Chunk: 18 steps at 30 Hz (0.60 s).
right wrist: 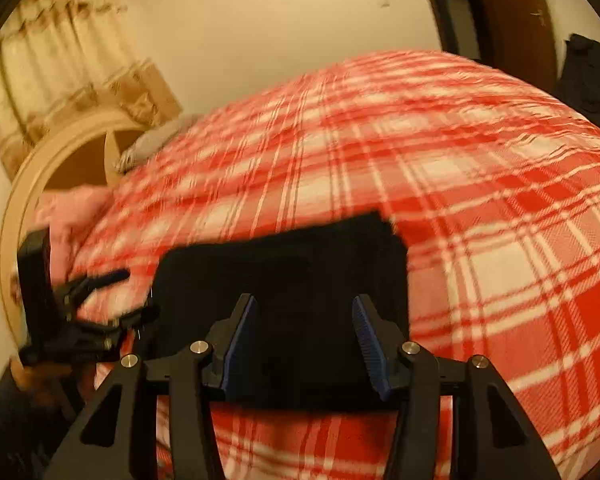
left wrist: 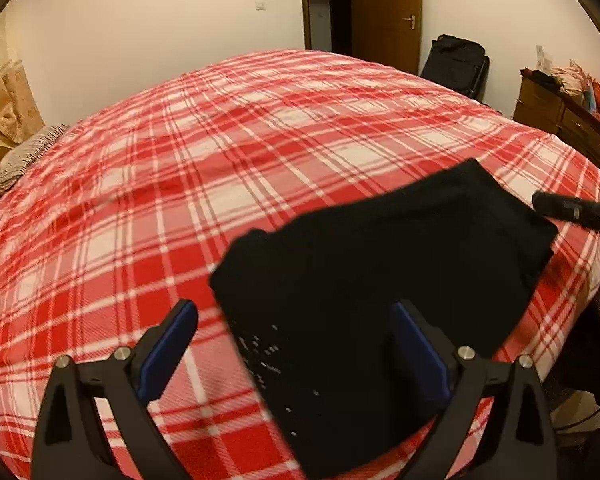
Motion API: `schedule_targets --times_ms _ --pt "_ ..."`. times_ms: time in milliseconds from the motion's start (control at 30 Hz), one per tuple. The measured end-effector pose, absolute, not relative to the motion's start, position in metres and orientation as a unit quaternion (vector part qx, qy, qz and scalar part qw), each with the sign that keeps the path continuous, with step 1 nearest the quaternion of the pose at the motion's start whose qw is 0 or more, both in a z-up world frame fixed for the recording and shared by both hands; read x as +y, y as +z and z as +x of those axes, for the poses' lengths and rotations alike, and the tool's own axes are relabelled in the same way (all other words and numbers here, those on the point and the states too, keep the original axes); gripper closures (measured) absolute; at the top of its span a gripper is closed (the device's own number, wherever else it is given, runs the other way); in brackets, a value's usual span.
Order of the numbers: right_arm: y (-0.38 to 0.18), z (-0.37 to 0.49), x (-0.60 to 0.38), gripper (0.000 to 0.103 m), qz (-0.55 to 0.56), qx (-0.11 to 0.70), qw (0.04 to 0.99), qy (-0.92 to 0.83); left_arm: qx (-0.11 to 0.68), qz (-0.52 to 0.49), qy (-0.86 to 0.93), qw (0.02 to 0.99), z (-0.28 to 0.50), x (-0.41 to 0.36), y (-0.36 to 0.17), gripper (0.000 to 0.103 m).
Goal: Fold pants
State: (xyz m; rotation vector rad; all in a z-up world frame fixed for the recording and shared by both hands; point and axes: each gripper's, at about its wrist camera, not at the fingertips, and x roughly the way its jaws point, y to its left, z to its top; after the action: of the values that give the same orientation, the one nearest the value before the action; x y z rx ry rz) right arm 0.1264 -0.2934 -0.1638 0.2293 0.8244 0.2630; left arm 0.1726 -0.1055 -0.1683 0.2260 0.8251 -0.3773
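On plaid bed [left wrist: 148, 184], folded pants [left wrist: 380, 264] near edge, both tongs [left wrist: 296, 344] [right wrist: 304, 344] open, empty.

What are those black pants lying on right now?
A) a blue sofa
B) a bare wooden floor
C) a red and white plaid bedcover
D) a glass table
C: the black pants lie as a flat folded bundle on the red and white plaid bedcover, which shows on all sides of them.
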Motion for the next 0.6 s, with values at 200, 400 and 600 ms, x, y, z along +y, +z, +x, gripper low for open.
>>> schedule_targets --times_ms 200,400,600 --pt "-0.181 0.126 -0.291 0.05 0.079 0.407 0.902 0.119 0.414 0.115 -0.179 0.885 0.173 -0.107 -0.186 0.003" --pt "-0.178 0.123 -0.29 0.05 0.069 0.406 0.903 0.122 0.419 0.107 -0.179 0.883 0.173 -0.104 -0.188 0.003" --pt "-0.186 0.124 -0.286 0.05 0.039 0.419 0.899 0.121 0.422 0.117 -0.184 0.88 0.169 -0.095 -0.194 0.0"
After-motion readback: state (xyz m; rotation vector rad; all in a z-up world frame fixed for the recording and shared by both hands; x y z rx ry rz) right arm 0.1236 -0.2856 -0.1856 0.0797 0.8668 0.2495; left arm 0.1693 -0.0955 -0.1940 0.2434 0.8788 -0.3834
